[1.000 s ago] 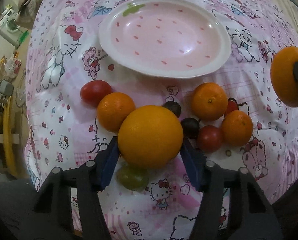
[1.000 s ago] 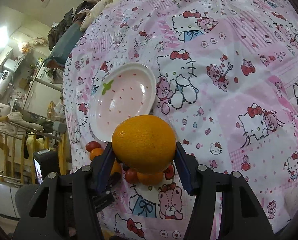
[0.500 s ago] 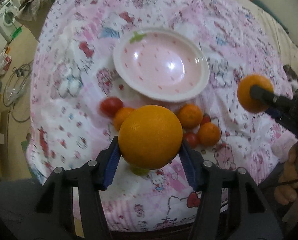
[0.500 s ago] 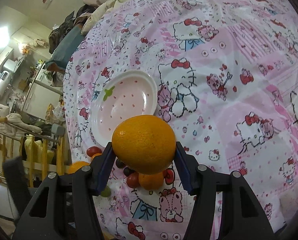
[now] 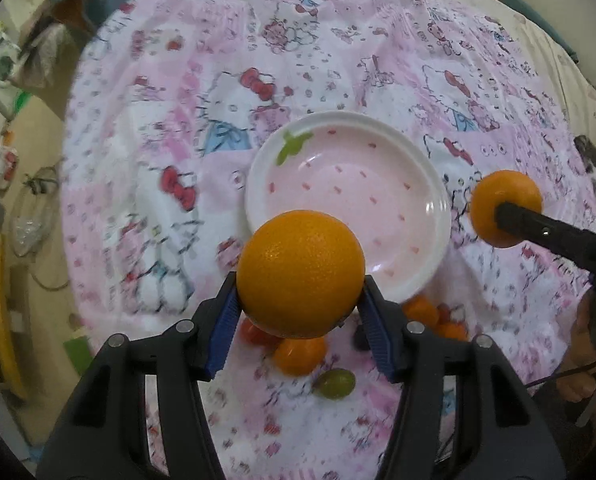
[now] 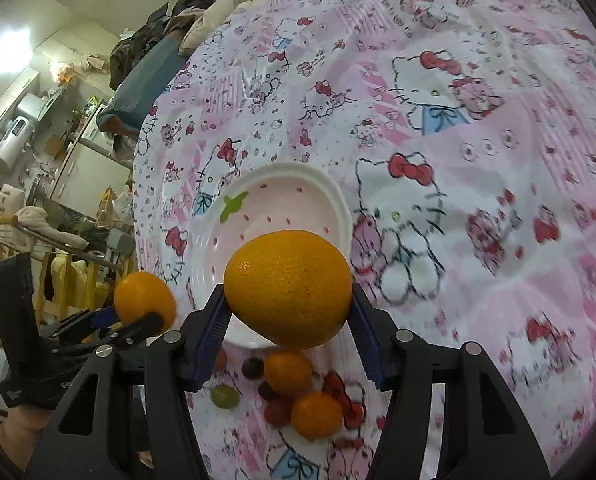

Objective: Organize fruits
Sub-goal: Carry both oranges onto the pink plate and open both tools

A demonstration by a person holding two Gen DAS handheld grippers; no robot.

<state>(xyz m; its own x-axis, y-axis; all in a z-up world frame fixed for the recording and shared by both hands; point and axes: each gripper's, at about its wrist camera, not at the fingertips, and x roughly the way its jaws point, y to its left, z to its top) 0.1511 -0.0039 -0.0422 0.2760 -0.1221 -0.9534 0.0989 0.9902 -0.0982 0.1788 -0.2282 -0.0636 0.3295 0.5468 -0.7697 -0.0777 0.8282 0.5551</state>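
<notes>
Oranges: two, airborne | my left jaws (image 5: 300,312) clamp one orange (image 5: 300,274) | my right jaws (image 6: 288,324) clamp another (image 6: 288,306) | plate (image 5: 438,216) empty on bed | advice: lower over centre before releasing, one at a time.

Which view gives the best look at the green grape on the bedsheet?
The left wrist view: the green grape lies in the open between the gripper's fingers, below a small orange, unblocked. In the right wrist view the grape shows too, but smaller and close beside the gripper's finger.
</notes>
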